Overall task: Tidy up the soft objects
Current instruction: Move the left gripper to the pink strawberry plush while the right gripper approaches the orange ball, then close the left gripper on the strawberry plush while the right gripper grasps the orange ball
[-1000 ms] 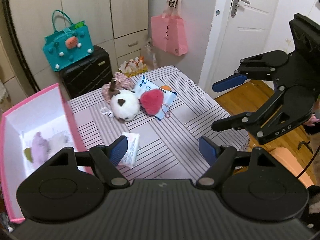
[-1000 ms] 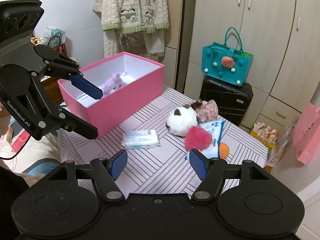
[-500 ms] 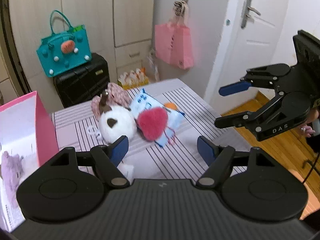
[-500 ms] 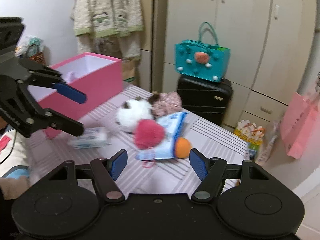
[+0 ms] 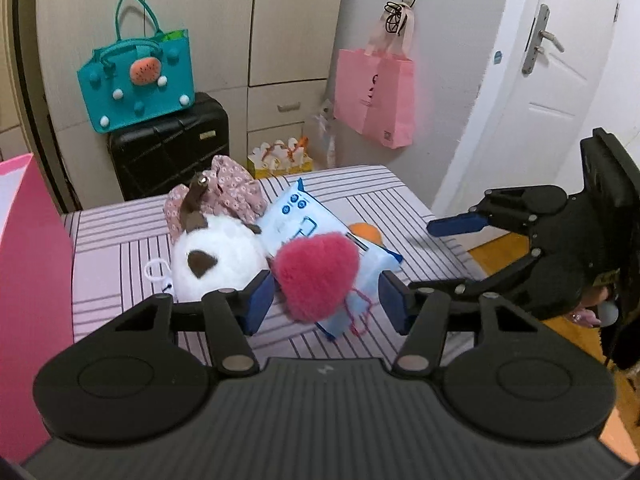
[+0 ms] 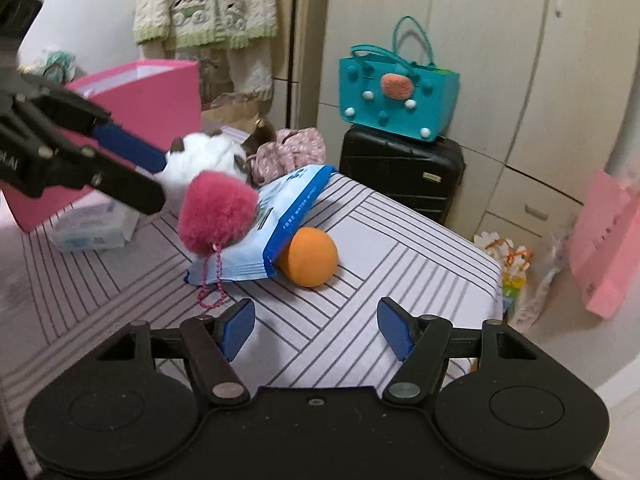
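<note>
A fluffy red heart [image 5: 318,276] lies on a blue-and-white wipes pack [image 5: 300,220], beside a white plush ball [image 5: 216,264] and a pink floral cloth [image 5: 232,192]. My left gripper [image 5: 328,300] straddles the heart with its jaws closing; the pads stand just off the fur. In the right wrist view the left gripper [image 6: 160,182] reaches in from the left, up to the heart [image 6: 216,216]. My right gripper [image 6: 316,326] hovers open and empty over the striped table, a short way before an orange ball [image 6: 310,256] half tucked under the wipes pack [image 6: 280,216].
A pink box [image 6: 152,92] stands on the table's left end, with a tissue pack [image 6: 92,228] in front of it. Behind the table a teal bag [image 5: 136,80] rests on a black suitcase [image 5: 168,152]. A pink paper bag [image 5: 376,96] hangs by the door.
Both grippers came down and forward toward the pile of toys. The left jaws narrowed around the red heart. The pink box slid to the edge of the left view.
</note>
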